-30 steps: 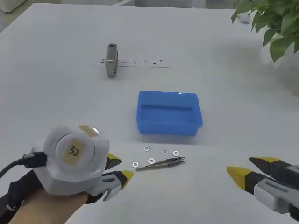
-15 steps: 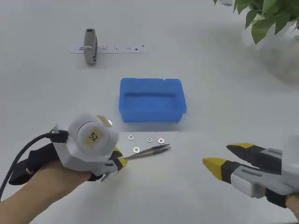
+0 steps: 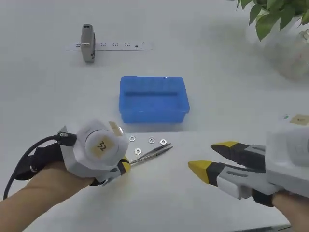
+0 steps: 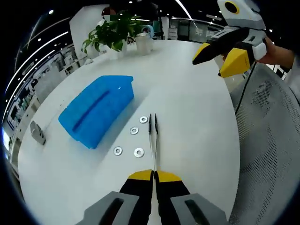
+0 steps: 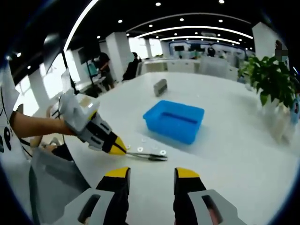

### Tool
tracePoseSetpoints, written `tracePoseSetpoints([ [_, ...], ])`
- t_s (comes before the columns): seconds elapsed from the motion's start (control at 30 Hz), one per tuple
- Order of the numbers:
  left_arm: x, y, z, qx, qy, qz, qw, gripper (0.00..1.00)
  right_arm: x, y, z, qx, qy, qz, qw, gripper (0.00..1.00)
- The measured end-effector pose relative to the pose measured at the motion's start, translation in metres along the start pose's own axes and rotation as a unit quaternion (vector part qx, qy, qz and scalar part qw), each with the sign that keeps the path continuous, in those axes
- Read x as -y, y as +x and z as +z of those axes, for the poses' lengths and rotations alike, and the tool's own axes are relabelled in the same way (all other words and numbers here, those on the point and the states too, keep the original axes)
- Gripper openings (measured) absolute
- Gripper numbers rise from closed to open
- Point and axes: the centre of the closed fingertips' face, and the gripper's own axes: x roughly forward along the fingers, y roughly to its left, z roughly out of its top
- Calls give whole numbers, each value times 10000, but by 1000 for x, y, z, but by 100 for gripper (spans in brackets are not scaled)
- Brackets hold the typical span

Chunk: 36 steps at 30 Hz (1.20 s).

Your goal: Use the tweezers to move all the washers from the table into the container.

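Thin metal tweezers (image 3: pixel 152 153) lie on the white table in front of the blue container (image 3: pixel 152 99). Several small washers (image 3: pixel 151 140) sit beside them. My left gripper (image 3: pixel 123 168) is shut on the tweezers' rear end; in the left gripper view the jaws (image 4: pixel 153 176) meet around the tweezers (image 4: pixel 153 136), with washers (image 4: pixel 138 152) to their left and the container (image 4: pixel 96 110) beyond. My right gripper (image 3: pixel 203 155) hovers open to the right of the tweezers, holding nothing. The right gripper view shows its jaws (image 5: pixel 152 173) apart, with the tweezers (image 5: pixel 147 156) and container (image 5: pixel 174 121) ahead.
A white power strip (image 3: pixel 116 46) with a grey adapter (image 3: pixel 87 36) plugged in lies at the back left. A leafy plant (image 3: pixel 273 12) in a white pot stands at the back right. The table's front edge shows at the lower right.
My left gripper moved right to the tweezers' rear end and shut on it. My right gripper came in leftward toward the tweezers, still open. The head camera shifted.
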Motion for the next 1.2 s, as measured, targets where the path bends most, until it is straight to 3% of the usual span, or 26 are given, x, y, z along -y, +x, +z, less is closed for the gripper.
tracePoseSetpoints([
  [0.13, 6, -20, 15, 185, 102, 102, 9997, 0, -13, 15, -3, -223, -495, 285, 9981, 31],
  [0.27, 12, -38, 29, 338, 115, 165, 9992, 0, -25, 30, -3, -355, -950, 610, 9930, 31],
  [0.33, 18, -48, 35, 419, 202, 133, 9988, 0, -34, 40, -4, -458, -1226, 857, 9877, 30],
  [0.43, 23, -56, 43, 487, 275, 99, 9984, 0, -41, 49, -6, -609, -1549, 1032, 9806, 27],
  [0.47, 25, -59, 45, 506, 344, 99, 9981, 0, -47, 56, -8, -686, -1770, 1146, 9751, 27],
  [0.53, 26, -63, 49, 514, 452, 101, 9976, 0, -54, 61, -9, -712, -1848, 1291, 9717, 26],
  [0.63, 28, -66, 54, 523, 617, 72, 9967, 0, -64, 71, -14, -815, -2106, 1517, 9623, 25],
  [0.7, 29, -69, 56, 519, 816, 38, 9953, 0, -66, 76, -14, -852, -2311, 1486, 9577, 23],
  [0.73, 29, -69, 53, 399, 929, 31, 9949, 0, -65, 77, -13, -846, -2461, 1479, 9541, 22],
  [0.77, 30, -70, 54, 409, 936, 1, 9948, 0, -67, 78, -14, -866, -2566, 1543, 9502, 20],
  [0.9, 32, -70, 57, 431, 972, -104, 9943, 0, -72, 81, -8, -812, -2609, 1616, 9483, 16],
  [1.07, 35, -73, 63, 419, 1129, -105, 9927, 0, -74, 83, -5, -790, -2864, 1678, 9400, 7],
  [1.2, 35, -76, 67, 482, 1137, -100, 9923, 0, -81, 83, -4, -791, -2853, 1787, 9383, 6],
])
